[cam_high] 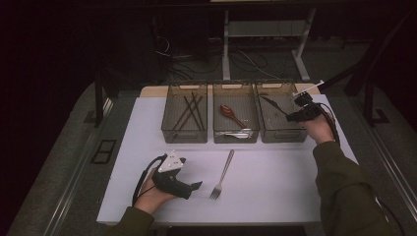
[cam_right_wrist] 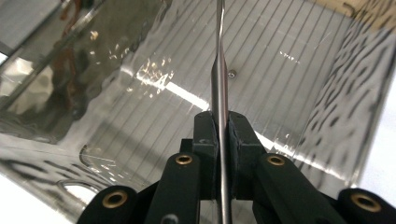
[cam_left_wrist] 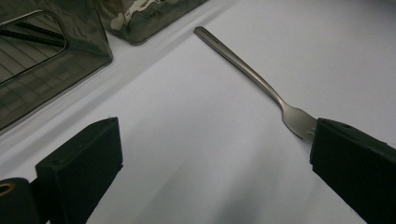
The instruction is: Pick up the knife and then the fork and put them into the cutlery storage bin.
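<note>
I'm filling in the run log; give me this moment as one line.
right gripper: shut on metal utensil, over right bin | left gripper: open, beside fork on table

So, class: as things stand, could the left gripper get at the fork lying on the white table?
Probably yes. The left gripper has its jaws open, and the fork lies bare on the table just ahead, its tines by one jaw. Nothing stands between them.

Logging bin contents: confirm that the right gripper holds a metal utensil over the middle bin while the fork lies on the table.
Wrong bin. The high view shows the right gripper holding the metal utensil over the right-hand bin, not the middle one; the fork does lie on the table.
</note>
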`<state>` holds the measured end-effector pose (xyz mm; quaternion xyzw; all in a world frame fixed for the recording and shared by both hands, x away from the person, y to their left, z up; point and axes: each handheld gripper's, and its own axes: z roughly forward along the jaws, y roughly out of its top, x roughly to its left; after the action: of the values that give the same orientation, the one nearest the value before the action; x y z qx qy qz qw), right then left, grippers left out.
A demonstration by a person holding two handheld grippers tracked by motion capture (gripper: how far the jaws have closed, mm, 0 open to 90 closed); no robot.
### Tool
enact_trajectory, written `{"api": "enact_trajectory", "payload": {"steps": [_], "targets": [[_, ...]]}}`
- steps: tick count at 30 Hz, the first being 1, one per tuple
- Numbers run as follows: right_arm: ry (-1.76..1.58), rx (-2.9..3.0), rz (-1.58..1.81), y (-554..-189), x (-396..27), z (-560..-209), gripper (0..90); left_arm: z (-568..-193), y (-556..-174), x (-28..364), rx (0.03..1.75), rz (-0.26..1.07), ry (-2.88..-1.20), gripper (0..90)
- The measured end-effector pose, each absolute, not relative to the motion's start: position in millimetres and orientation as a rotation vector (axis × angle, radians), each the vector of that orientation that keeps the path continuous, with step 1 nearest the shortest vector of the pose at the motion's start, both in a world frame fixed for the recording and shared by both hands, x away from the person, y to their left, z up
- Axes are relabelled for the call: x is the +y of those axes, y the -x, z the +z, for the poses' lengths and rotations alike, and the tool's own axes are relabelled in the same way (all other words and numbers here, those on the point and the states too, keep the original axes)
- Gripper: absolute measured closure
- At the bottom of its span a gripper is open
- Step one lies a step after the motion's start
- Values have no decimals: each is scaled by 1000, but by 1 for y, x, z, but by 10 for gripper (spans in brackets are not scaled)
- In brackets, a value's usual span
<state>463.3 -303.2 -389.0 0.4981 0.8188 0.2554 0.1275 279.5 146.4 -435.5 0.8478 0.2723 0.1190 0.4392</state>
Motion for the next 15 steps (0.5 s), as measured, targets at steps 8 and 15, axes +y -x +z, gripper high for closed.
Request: {"api": "enact_trajectory", "payload": {"steps": [8,15], "targets": [[-1466,2427,670,-467,-294,-396,820,-436,-279,145,680,289,-2114,10],[-1479,2346,827,-462,-303,-387,658,-436,-280,144,679,292,-2117,10]]}}
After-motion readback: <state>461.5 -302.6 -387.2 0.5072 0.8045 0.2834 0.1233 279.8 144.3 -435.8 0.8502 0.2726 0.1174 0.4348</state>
